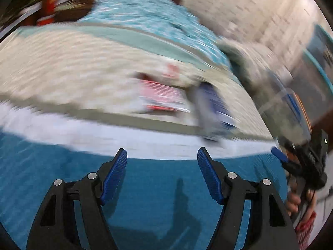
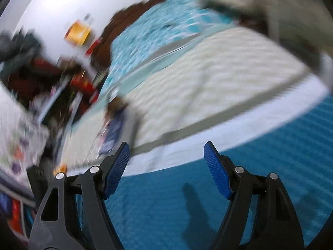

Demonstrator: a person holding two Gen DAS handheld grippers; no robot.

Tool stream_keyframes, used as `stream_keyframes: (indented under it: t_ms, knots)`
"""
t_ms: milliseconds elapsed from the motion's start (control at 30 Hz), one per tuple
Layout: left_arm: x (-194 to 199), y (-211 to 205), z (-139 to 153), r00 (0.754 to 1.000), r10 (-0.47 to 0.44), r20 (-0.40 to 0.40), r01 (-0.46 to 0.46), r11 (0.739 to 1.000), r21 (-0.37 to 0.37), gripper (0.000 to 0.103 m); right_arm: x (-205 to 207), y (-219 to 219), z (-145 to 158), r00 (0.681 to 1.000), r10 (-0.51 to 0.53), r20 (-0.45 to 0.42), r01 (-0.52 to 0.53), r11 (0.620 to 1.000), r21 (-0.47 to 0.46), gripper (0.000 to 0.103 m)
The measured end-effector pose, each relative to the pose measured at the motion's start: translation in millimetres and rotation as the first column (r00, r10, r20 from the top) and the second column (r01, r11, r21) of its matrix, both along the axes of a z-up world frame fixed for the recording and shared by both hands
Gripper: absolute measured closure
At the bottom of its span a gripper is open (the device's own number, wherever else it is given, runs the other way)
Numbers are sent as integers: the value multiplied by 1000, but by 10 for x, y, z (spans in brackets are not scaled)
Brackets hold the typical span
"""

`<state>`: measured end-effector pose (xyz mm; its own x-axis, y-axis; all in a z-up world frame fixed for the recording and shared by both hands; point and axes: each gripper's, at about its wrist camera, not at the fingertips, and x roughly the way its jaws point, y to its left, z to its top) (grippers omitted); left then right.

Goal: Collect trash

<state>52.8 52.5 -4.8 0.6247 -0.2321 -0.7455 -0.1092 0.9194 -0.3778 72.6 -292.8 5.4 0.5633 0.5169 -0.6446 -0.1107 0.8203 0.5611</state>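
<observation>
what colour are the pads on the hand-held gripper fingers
Blue, ribbed pads on black fingers; clearest in the left wrist view.

Ribbed blue pads [image 1: 116,173], seemingly rubbery; matt woven blanket [image 1: 52,66].

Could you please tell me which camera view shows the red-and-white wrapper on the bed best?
The left wrist view: the red-and-white wrapper lies near the middle on the cream blanket, blurred but unobstructed. In the right wrist view I cannot pick it out reliably; only a smeared dark blue packet shows.
</observation>
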Motion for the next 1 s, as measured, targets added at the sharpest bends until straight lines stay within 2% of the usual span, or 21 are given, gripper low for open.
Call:
stream_keyframes:
  t_ms: [133, 233, 333, 400, 433, 467, 500, 533, 600, 700, 800, 833, 900, 933, 967, 1000]
  knots:
    - [-113, 731, -13, 988, 155, 1, -155, 986, -61, 37, 193, 685, 243, 993, 112, 44, -108, 991, -85, 29]
    - [-75, 1089, 10, 969, 245, 5, -243, 962, -121, 37, 504, 1076, 413, 989, 131, 69, -120, 981, -152, 28]
    - [56, 1273, 68, 960, 279, 6, -272, 939, -209, 37, 951, 1370, 380, 991, 131, 26, -124, 975, -183, 28]
    - [254, 1251, 137, 961, 278, 13, -265, 929, -258, 35, 1245, 1483, 278, 994, 106, -15, -107, 977, -184, 28]
    - [349, 1196, 166, 962, 273, 14, -259, 928, -267, 34, 1377, 1542, 212, 995, 96, -33, -101, 979, -179, 34]
    - [510, 1122, 198, 965, 263, 15, -248, 927, -281, 31, 1449, 1586, 165, 994, 100, -41, -106, 978, -178, 48]
    - [617, 1062, 218, 968, 250, 16, -235, 928, -290, 29, 1528, 1639, 121, 991, 124, -56, -133, 972, -192, 84]
    - [805, 941, 242, 975, 222, 13, -208, 933, -293, 28, 1577, 1647, 85, 988, 140, -63, -150, 967, -204, 83]
    - [1144, 683, 267, 989, 148, 5, -142, 957, -253, 21, 1504, 1561, 177, 994, 113, -7, -112, 974, -199, 88]
    - [1618, 247, 249, 1000, 20, -7, -21, 989, -148, 17, 1264, 1346, 453, 990, 51, 128, -19, 971, -237, 89]
    - [2028, -73, 122, 997, -64, -48, 63, 998, -32, 17, 1047, 1060, 570, 986, -5, 167, 42, 975, -217, 89]
    - [2135, -187, 44, 992, -96, -86, 97, 995, 15, 17, 984, 969, 577, 986, -24, 168, 59, 977, -206, 89]
    - [2158, -283, -92, 984, -127, -128, 134, 990, 44, 20, 820, 710, 579, 982, -75, 174, 102, 982, -156, 89]
    - [2177, -297, -114, 982, -136, -128, 142, 989, 42, 31, 730, 572, 577, 979, -98, 181, 121, 985, -120, 89]
    - [2170, -325, -153, 980, -149, -134, 156, 987, 45, 57, 659, 466, 569, 976, -118, 181, 136, 987, -91, 88]
    - [2151, -326, -187, 977, -163, -140, 170, 985, 38, 69, 627, 398, 548, 976, -132, 175, 146, 987, -68, 88]
